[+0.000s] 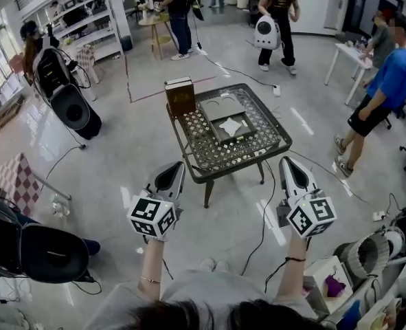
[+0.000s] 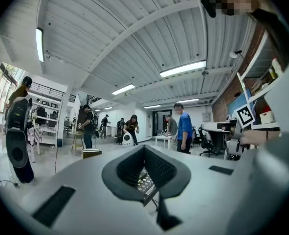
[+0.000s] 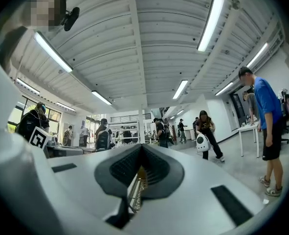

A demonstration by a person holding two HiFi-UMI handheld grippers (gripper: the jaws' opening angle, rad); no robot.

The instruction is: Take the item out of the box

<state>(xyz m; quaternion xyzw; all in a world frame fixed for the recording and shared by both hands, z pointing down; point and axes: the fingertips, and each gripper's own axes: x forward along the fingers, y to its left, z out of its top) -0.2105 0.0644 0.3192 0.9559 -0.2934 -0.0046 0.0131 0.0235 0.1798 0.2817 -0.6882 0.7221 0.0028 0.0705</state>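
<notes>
Both grippers hover in front of the person, well short of the desk [image 1: 254, 146]. The left gripper [image 1: 177, 165] has its fingers pressed together with nothing between them, and the right gripper [image 1: 285, 160] is the same: fingers together, empty, pointing towards the mesh top.

Out on that desk, a shallow dark box [image 1: 213, 133] lies open and flat near the middle. In it sits the target, a small white item [image 1: 230, 126], roughly centred on the box floor. Just behind the box lies a grey tray [image 1: 220, 106] with two round hollows, and a brown carton [image 1: 181, 98] stands upright at the far left corner.

The white item looks thin and a little crumpled, so it is probably light and soft, more like a folded sheet or small packet than anything rigid; at this range its material cannot be made out. A light pinch should lift it. The best hold looks like a raised edge or corner, coming straight down so the fingers clear the low box walls. Being so light, the box itself may slide or lift along with it, so the other gripper could steady the rim.
</notes>
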